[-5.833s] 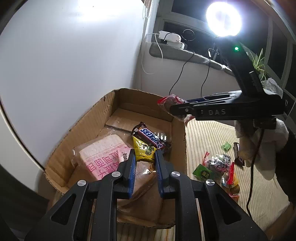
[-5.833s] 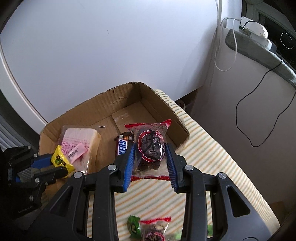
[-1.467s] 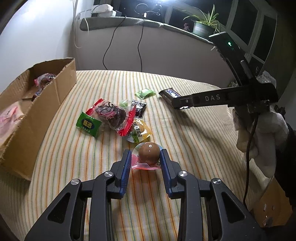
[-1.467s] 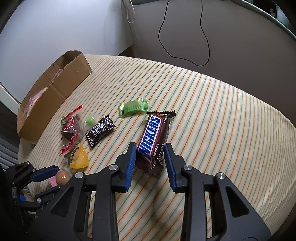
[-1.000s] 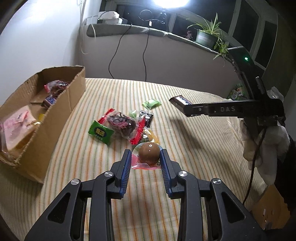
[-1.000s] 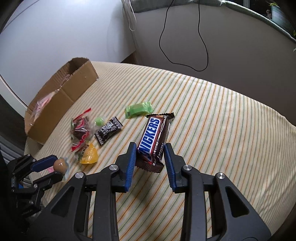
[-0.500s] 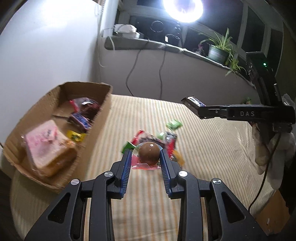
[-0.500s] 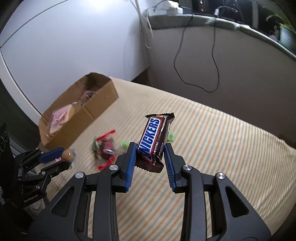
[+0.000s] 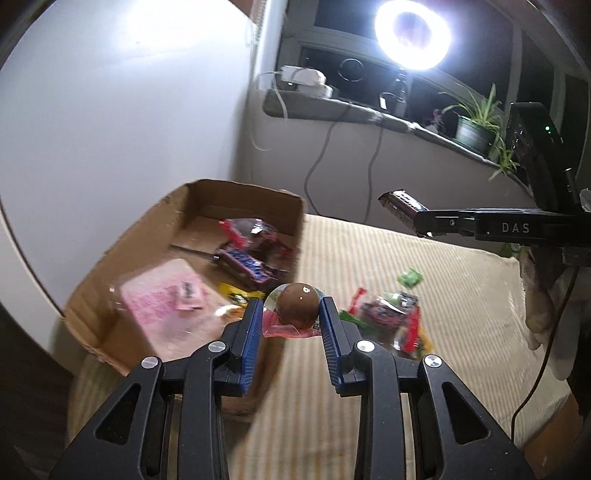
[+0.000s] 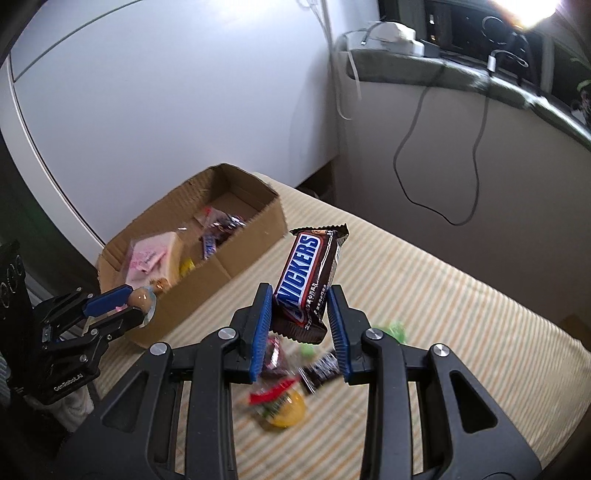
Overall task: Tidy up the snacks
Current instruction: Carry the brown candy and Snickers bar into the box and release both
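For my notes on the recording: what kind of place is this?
Probably a room at home: a striped cloth surface, a window ledge with a potted plant, and a ring lamp.

Cardboard box (image 10: 255,254) left on striped bed (image 10: 424,295); loose snack pile (image 9: 388,317) right of box, apart.

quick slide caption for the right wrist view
Right gripper lifts a Snickers bar above the striped bed toward the cardboard box.
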Available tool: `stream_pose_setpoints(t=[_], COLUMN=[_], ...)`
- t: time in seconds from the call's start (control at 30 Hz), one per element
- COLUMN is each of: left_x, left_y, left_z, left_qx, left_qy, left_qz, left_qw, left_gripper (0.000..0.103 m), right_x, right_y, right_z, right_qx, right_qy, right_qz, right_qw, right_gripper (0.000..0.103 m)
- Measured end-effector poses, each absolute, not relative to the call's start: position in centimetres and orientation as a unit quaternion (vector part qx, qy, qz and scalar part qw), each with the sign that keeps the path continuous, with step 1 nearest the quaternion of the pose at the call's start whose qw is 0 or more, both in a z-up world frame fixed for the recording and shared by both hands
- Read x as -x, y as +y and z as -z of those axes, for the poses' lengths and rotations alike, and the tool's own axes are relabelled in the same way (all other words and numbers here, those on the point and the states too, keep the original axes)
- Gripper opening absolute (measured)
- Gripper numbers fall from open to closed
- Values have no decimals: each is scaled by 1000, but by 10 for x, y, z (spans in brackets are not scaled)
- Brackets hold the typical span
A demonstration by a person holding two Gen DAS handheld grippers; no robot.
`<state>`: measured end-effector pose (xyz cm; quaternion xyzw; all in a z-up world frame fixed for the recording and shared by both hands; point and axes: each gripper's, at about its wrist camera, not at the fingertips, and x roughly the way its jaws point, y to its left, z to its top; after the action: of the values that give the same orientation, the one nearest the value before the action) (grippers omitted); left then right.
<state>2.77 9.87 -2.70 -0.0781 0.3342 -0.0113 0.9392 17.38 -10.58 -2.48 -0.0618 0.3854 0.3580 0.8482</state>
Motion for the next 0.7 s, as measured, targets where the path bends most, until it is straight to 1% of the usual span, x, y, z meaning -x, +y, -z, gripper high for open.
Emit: stream_pose_setpoints(t=[0.37,0.7], left_x=[-32,-36], left_y=[138,157], left_z=[29,36], left_qx=[82,84], left_qy=[331,334], left_qz=[-26,-43], left_qw=[940,938], left_gripper=[30,30], right_x=[-182,-188], right_y=[-42,5], right_z=[16,16], right_qx=[83,100], right_qy=[381,384], right_qz=[-388,-411], right_qw=[835,821], right_gripper=[32,32])
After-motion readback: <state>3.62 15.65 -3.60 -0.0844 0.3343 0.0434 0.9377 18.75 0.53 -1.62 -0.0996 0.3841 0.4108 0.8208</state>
